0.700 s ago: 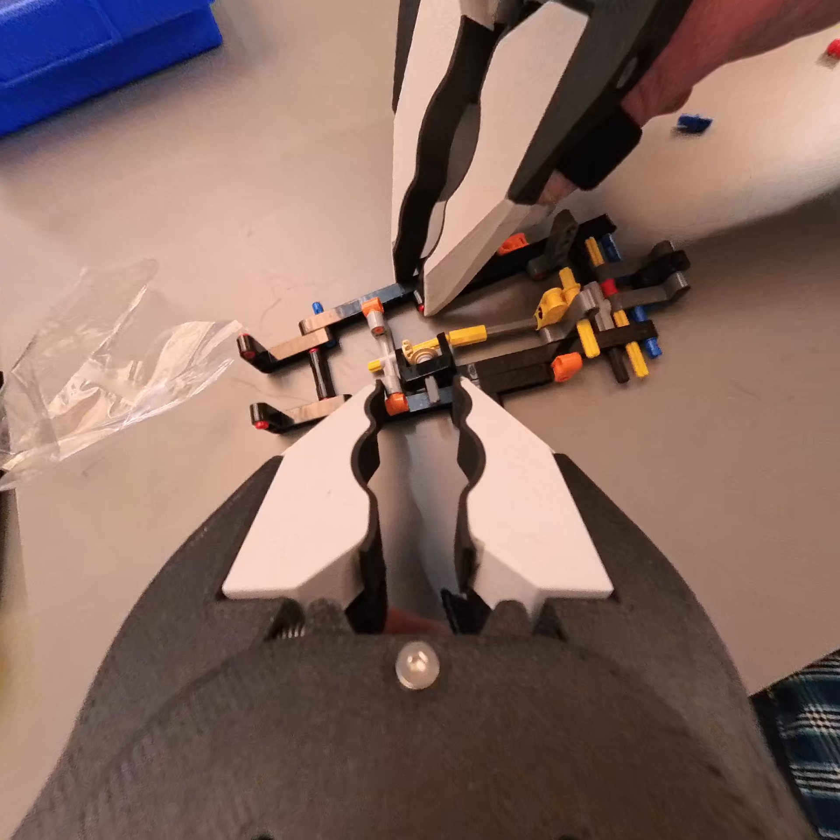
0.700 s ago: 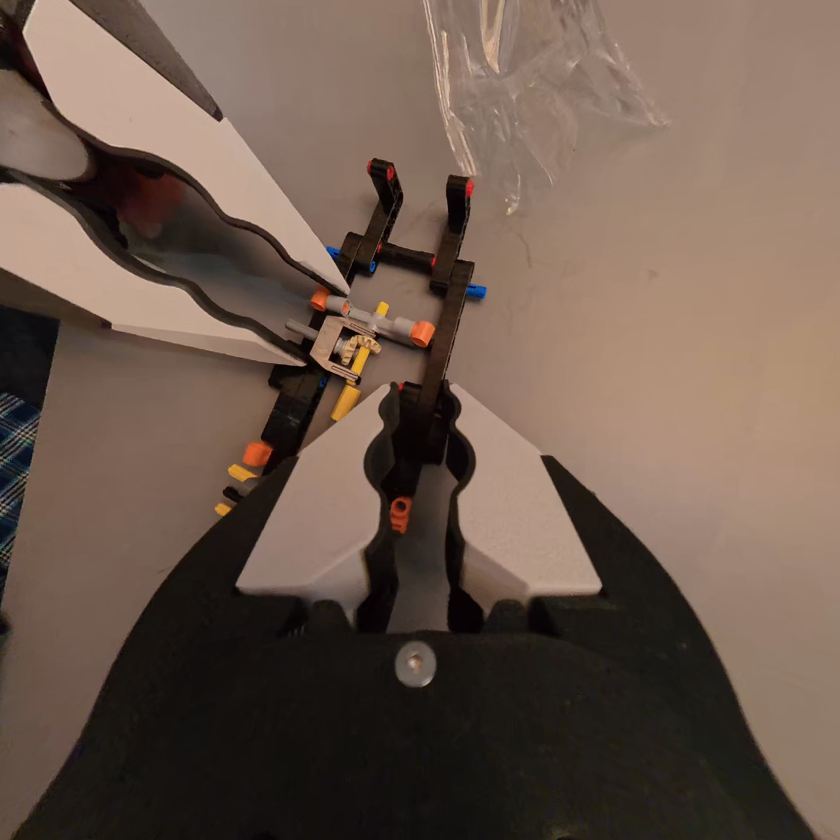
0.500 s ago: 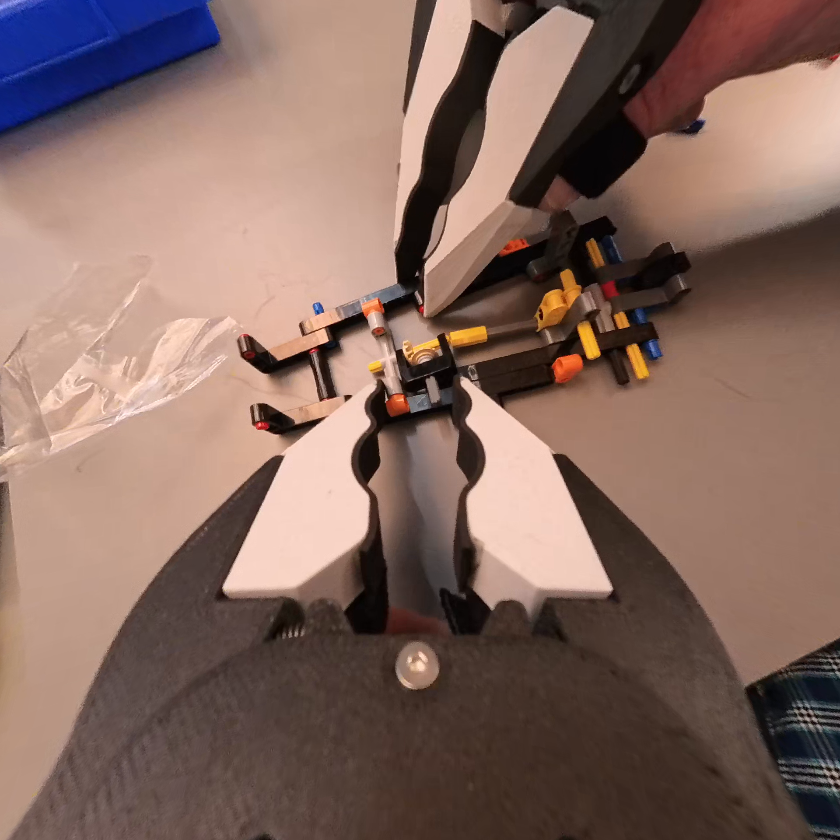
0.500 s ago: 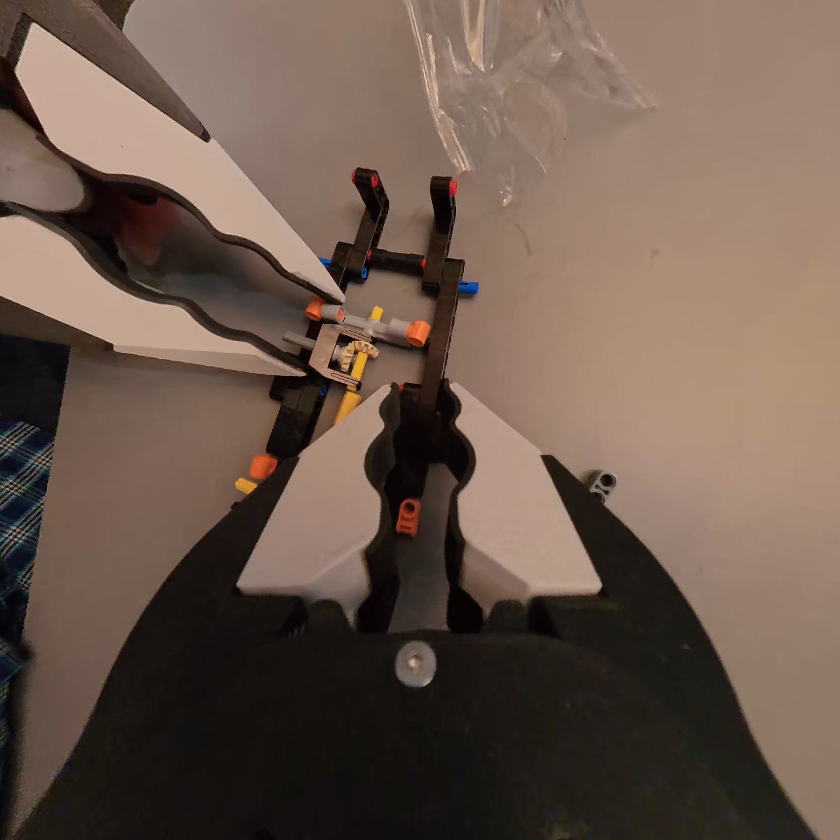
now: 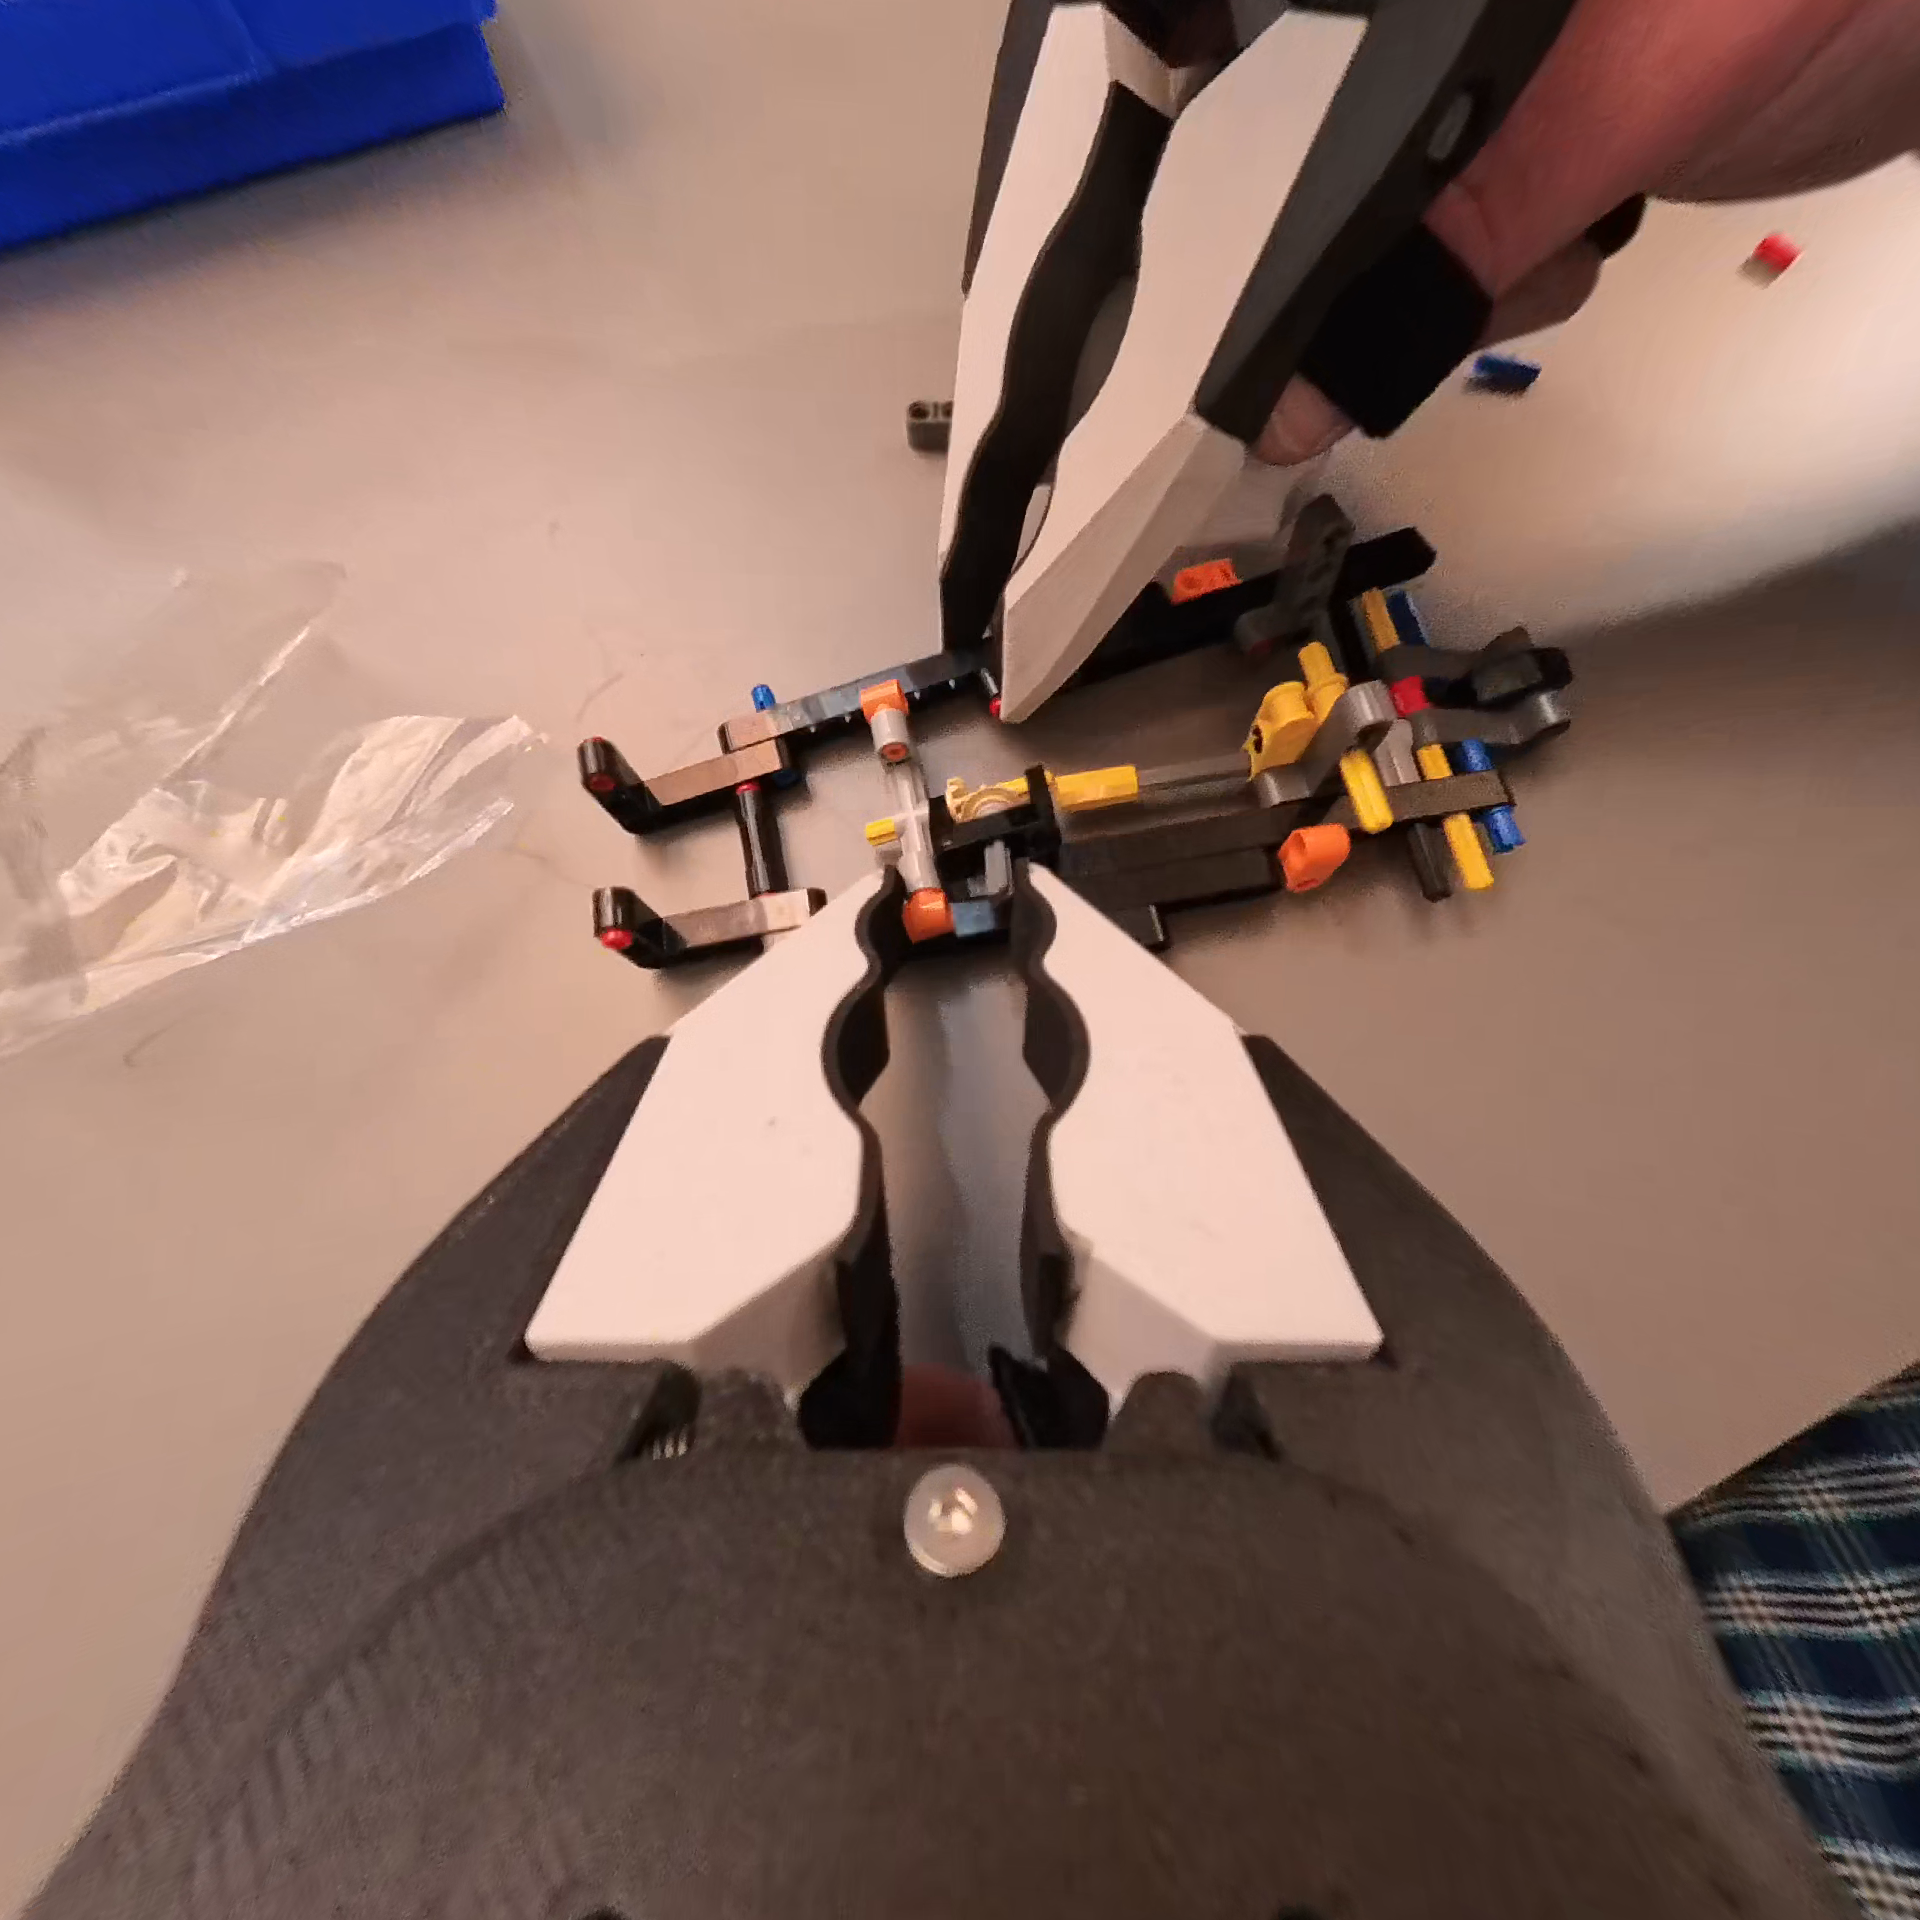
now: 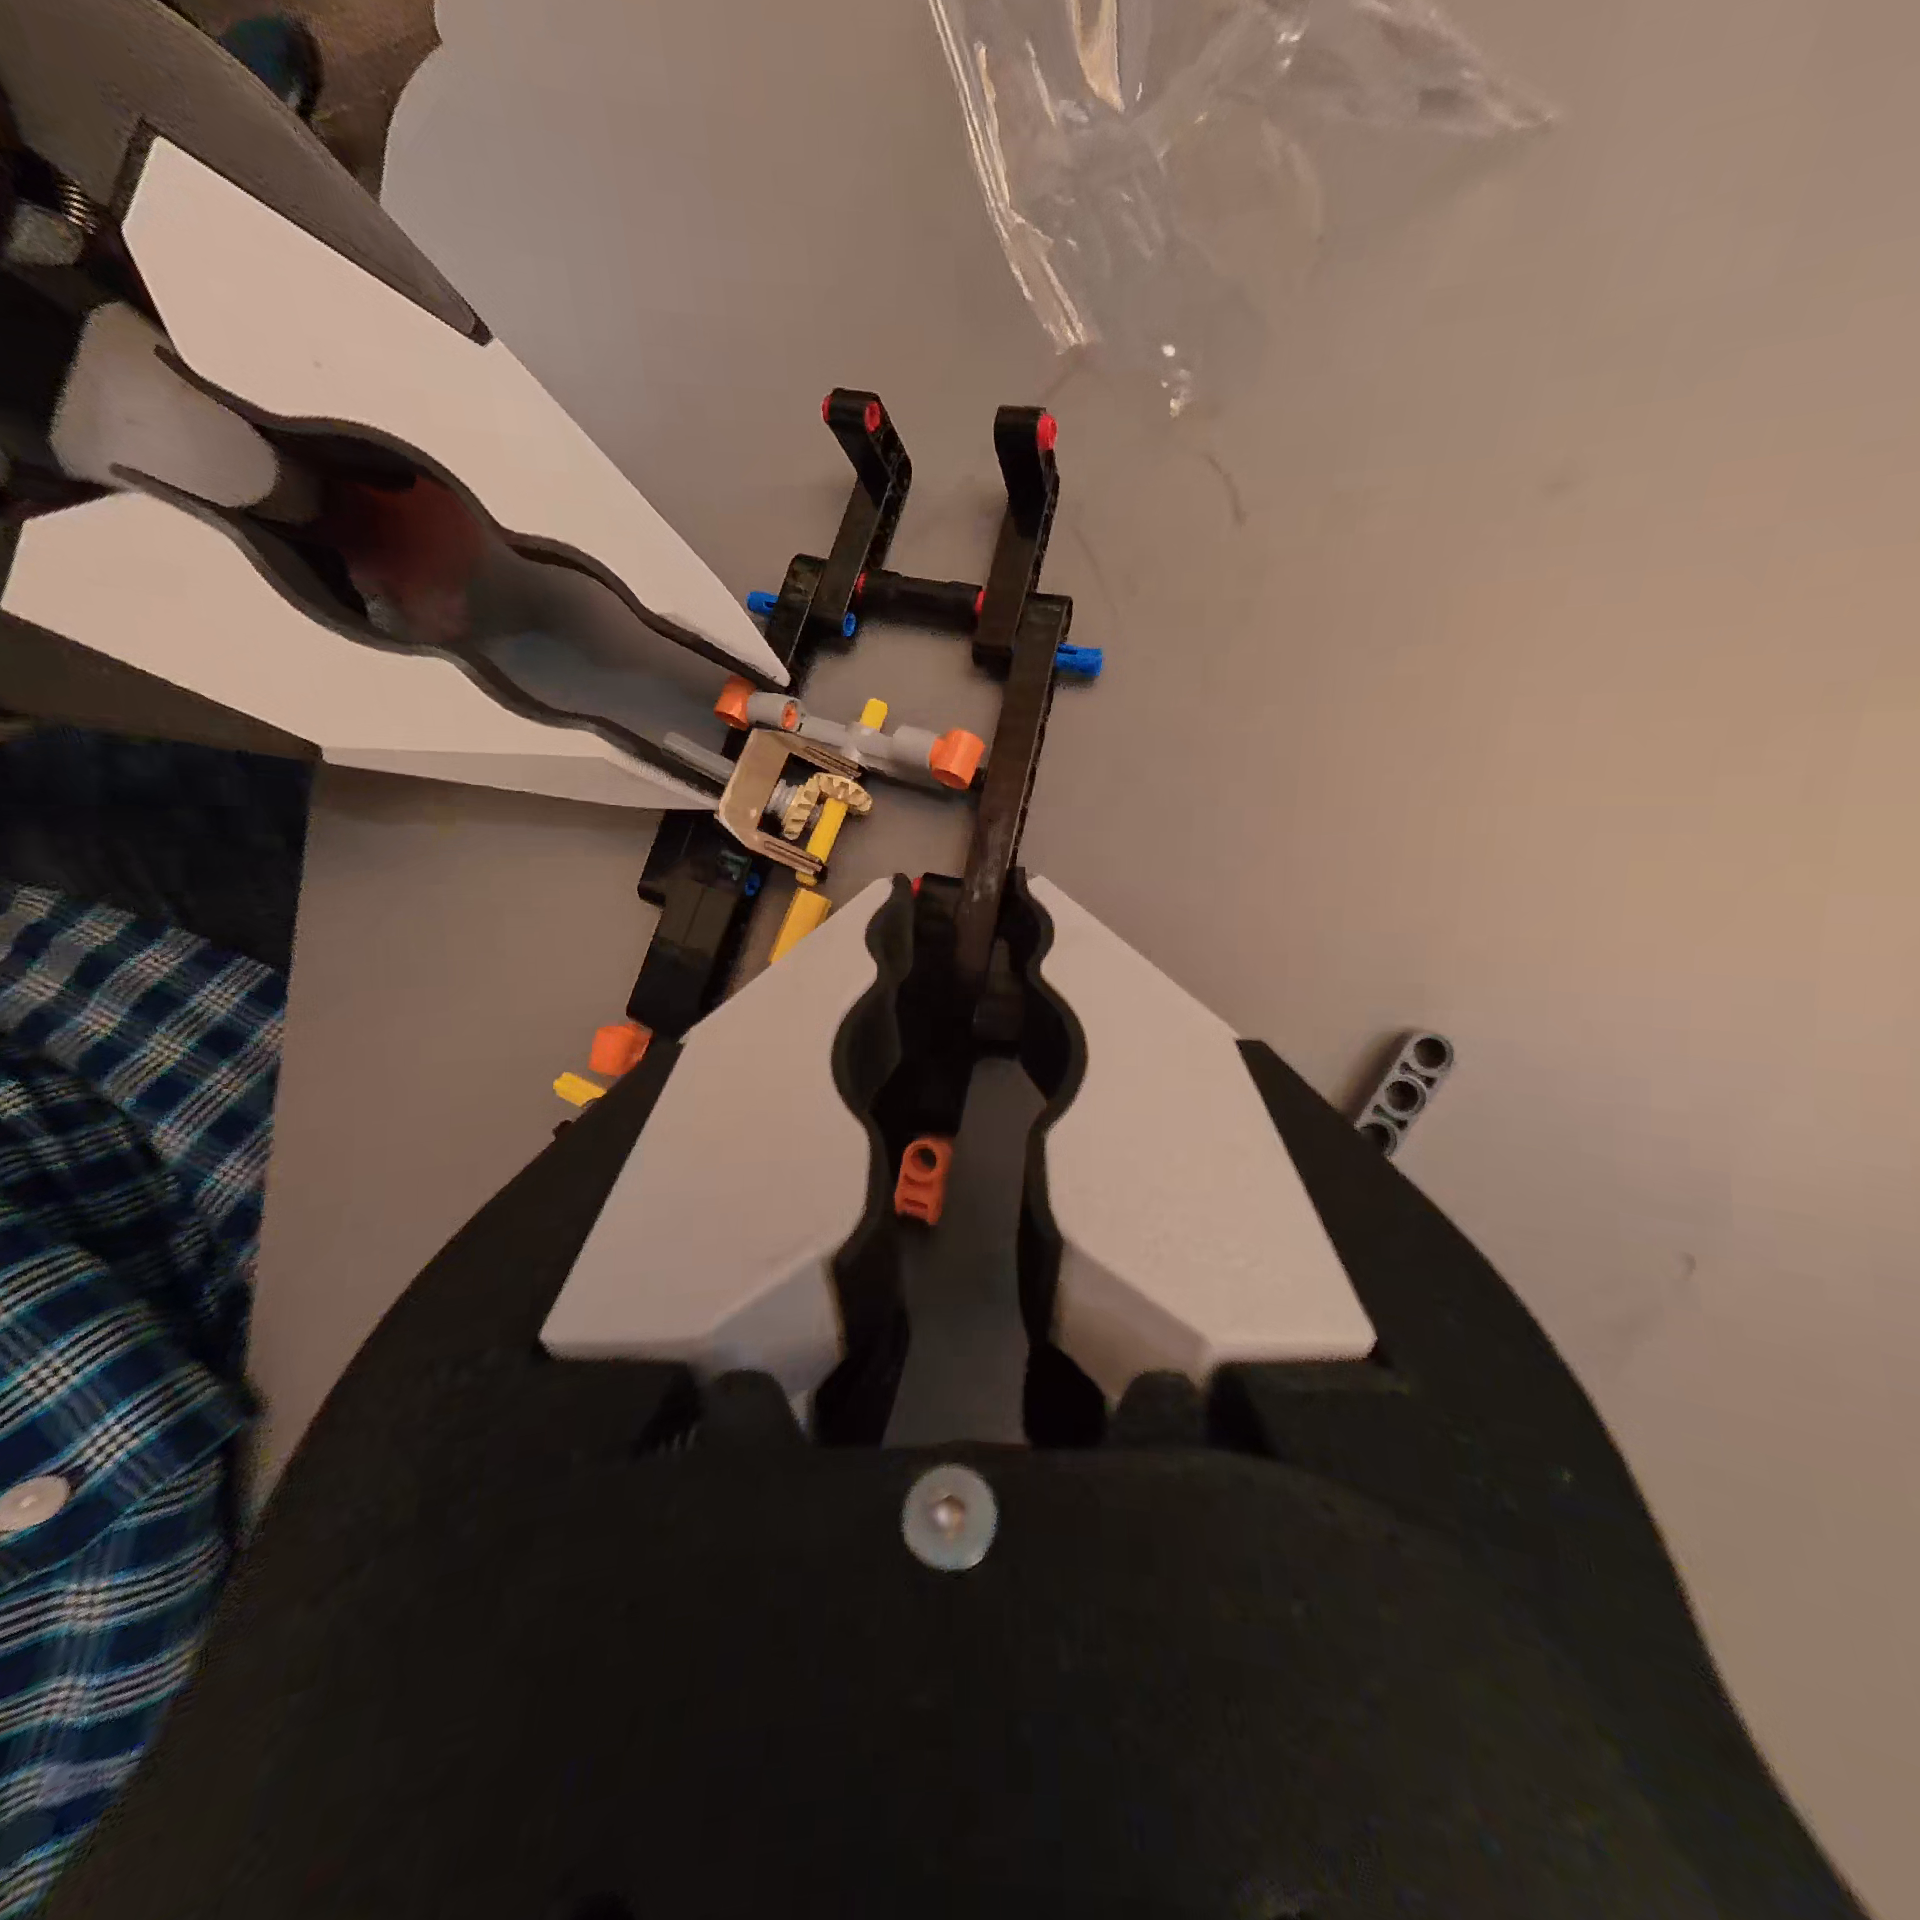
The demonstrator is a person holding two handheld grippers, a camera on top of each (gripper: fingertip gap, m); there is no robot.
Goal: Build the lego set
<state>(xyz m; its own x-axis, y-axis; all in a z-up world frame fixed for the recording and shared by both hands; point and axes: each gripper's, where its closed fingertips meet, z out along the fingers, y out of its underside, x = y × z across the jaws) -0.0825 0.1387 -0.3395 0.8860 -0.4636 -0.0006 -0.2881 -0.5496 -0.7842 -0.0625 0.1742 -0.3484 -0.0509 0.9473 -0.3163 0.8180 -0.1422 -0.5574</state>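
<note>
A black lego chassis (image 5: 1153, 842) with yellow axles, orange bushes and a tan gear lies flat on the grey table; it also shows in the right wrist view (image 6: 1013, 727). My left gripper (image 5: 951, 904) is shut on the chassis's near side beam, by an orange bush (image 5: 925, 914). My right gripper (image 6: 961, 894) is shut on the opposite long black beam; an orange connector (image 6: 920, 1179) sits between its fingers. In the left wrist view the right gripper (image 5: 982, 665) comes down from above. In the right wrist view the left gripper (image 6: 748, 738) reaches in from the upper left.
A crumpled clear plastic bag (image 5: 239, 790) lies left of the chassis. A blue bin (image 5: 208, 94) stands at the far left. A loose grey beam (image 6: 1403, 1081), a red piece (image 5: 1771, 255) and a blue piece (image 5: 1501, 372) lie on the table. Plaid cloth (image 6: 104, 1143) shows at the table edge.
Both grippers keep their hold on the chassis. They and the chassis have shifted slightly over the table, and the loose grey beam has come into view beside my right gripper.
</note>
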